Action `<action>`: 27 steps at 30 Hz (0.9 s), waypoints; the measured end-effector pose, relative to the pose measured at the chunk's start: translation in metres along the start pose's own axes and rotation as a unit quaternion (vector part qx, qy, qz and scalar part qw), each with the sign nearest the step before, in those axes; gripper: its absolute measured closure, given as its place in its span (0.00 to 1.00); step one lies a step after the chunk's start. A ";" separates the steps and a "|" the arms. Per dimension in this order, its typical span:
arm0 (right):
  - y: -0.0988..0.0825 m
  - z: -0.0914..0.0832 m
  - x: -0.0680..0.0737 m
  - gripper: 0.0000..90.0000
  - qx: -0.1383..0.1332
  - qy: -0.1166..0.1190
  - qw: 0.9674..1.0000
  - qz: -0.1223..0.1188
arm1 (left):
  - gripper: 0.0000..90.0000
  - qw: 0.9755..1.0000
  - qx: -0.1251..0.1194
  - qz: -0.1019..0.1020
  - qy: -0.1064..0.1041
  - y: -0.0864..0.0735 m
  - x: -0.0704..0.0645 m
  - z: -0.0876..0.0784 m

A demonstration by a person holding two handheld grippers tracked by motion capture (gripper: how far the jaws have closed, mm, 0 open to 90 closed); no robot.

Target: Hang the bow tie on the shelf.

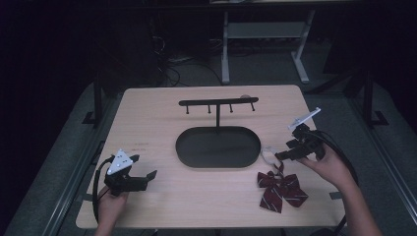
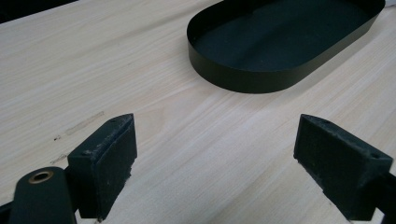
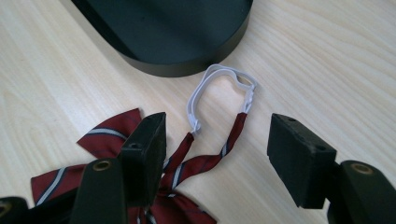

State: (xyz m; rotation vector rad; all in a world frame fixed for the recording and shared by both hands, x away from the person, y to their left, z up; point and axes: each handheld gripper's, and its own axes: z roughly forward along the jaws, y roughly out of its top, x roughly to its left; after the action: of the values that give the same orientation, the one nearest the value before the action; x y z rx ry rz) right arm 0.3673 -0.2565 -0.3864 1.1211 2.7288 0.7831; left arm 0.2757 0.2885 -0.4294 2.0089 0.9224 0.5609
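The right gripper (image 3: 217,154) is held with jaws apart over the bow tie's (image 1: 281,189) straps (image 3: 229,140); the left gripper (image 2: 217,158) is held wide open over the counter (image 2: 187,140).

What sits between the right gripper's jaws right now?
In the right gripper view, the bow tie's red neck straps lie between the open right gripper's jaws, unpinched; the white elastic loop lies beyond.

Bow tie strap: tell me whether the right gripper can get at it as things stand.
Probably yes. The right gripper is open, the bow tie strap lies flat on the table ahead of its jaws, beside the black tray; nothing covers it.
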 end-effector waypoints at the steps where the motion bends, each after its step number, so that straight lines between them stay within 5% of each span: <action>1: 0.003 0.005 -0.002 0.42 0.008 0.001 1.000 0.002 | 0.15 1.000 0.000 -0.001 0.000 0.000 0.000 0.000; 27: 0.028 0.053 -0.020 0.53 0.088 -0.025 0.996 0.013 | 0.15 1.000 -0.002 0.001 -0.002 0.000 0.000 0.001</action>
State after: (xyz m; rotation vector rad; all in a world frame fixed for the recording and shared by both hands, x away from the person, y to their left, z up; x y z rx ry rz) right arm 0.4138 -0.2311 -0.4204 1.1936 2.7907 0.5161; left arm 0.2757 0.2879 -0.4299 2.0069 0.9151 0.5592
